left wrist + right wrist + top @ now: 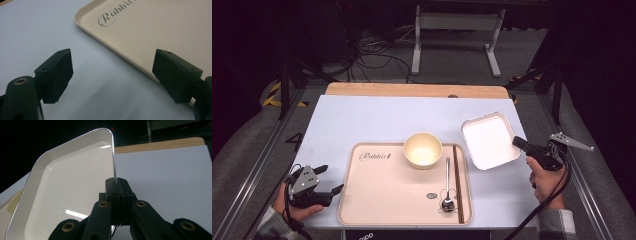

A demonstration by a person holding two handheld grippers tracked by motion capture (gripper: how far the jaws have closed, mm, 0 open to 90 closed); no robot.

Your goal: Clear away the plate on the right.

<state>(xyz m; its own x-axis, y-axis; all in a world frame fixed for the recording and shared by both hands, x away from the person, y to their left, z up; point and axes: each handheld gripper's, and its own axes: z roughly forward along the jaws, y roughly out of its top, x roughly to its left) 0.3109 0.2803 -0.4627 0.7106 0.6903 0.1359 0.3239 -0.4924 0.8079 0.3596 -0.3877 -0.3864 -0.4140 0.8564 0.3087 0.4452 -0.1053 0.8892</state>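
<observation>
A white square plate (489, 140) is lifted a little at the right of the table, and my right gripper (518, 142) is shut on its right rim. In the right gripper view the plate (67, 192) stands tilted with its edge clamped between the two jaws of the right gripper (116, 181). My left gripper (332, 179) rests open at the table's front left, beside the beige tray (377, 200). Its jaws stand wide apart in the left gripper view, left gripper (112, 72) empty, with the tray's corner (140, 37) just beyond.
On the tray stand a cream bowl (423, 149), a metal spoon (447, 185) and dark chopsticks (458, 182). The table is covered by a pale blue sheet (372, 120) with a wooden edge (412, 90) at the back. Metal frame rails run along both sides.
</observation>
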